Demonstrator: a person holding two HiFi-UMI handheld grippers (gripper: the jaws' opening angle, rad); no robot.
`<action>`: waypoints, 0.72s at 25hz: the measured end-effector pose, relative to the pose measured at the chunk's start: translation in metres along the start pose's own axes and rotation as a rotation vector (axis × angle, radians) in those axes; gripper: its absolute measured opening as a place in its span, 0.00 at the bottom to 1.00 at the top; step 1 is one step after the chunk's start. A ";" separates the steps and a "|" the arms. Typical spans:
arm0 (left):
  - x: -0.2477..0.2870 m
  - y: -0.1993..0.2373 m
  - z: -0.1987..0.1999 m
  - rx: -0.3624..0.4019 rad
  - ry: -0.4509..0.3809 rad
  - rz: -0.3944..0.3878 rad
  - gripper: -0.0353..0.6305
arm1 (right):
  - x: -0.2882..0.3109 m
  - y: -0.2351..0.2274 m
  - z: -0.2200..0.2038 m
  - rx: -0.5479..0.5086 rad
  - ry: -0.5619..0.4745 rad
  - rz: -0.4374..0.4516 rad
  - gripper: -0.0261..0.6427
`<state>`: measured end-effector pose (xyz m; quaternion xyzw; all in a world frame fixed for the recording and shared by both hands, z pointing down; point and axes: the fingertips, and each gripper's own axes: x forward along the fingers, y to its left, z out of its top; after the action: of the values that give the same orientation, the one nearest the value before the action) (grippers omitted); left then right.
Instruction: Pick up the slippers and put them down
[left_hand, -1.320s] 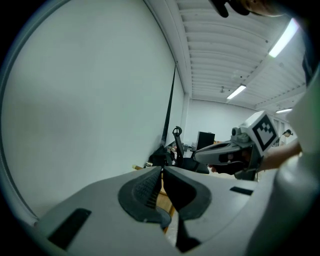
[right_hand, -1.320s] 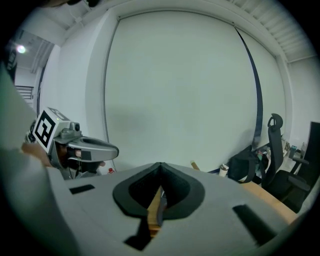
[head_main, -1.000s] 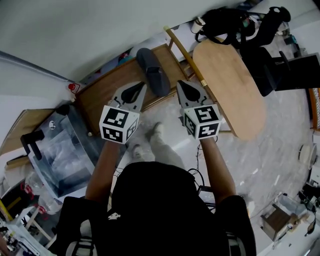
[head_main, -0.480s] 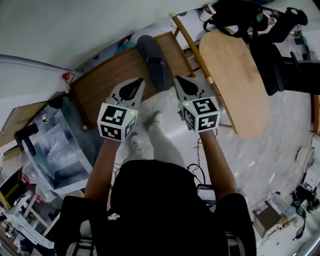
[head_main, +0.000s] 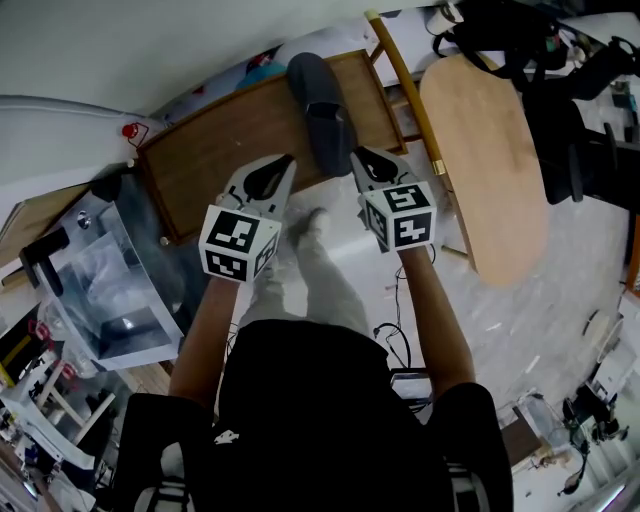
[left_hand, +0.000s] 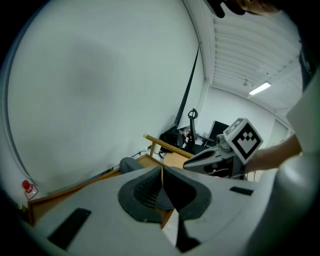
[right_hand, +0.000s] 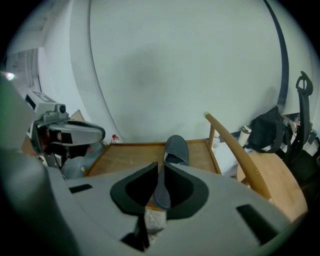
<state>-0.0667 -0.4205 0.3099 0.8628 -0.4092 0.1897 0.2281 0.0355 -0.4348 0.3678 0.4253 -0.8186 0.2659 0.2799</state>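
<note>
Plainly, the left gripper (left_hand: 162, 171) is holding its jaws pressed together on nothing; the right gripper (right_hand: 161, 169) is showing a narrow slit, its jaws having just been opening, and its pads are clamping nothing; a dark grey strip is filling that slit, probably the slipper's near end seen below the pads rather than between them. Both grippers are pointing forward and downward, side by side, on bare forearms stretching out from the person's dark torso (head_main: 310, 420); their tips are flanking the near end of the grey slipper (head_main: 318, 105), close beside it. That slipper is lying on the wooden platform (head_main: 215, 150), toe towards the wall, next to a slanting wooden rail (head_main: 405, 95) and an oval wooden top (head_main: 490, 160). In the left gripper view the jaws are covering most of the slipper, leaving only a grey hump; the torso is blocking the head view's lower middle; a clear plastic box (head_main: 110, 290) is sitting left of the platform, its contents too blurred to name.
</note>
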 end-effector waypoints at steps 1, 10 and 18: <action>0.001 0.003 -0.003 -0.004 0.005 0.006 0.07 | 0.006 -0.001 -0.002 -0.001 0.010 0.005 0.09; 0.010 0.018 -0.024 -0.034 0.034 0.034 0.07 | 0.050 -0.005 -0.016 -0.025 0.073 0.030 0.18; 0.018 0.027 -0.041 -0.049 0.059 0.047 0.07 | 0.085 -0.018 -0.037 0.047 0.130 0.051 0.26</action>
<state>-0.0828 -0.4241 0.3594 0.8412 -0.4268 0.2104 0.2568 0.0186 -0.4652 0.4554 0.3927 -0.8028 0.3189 0.3156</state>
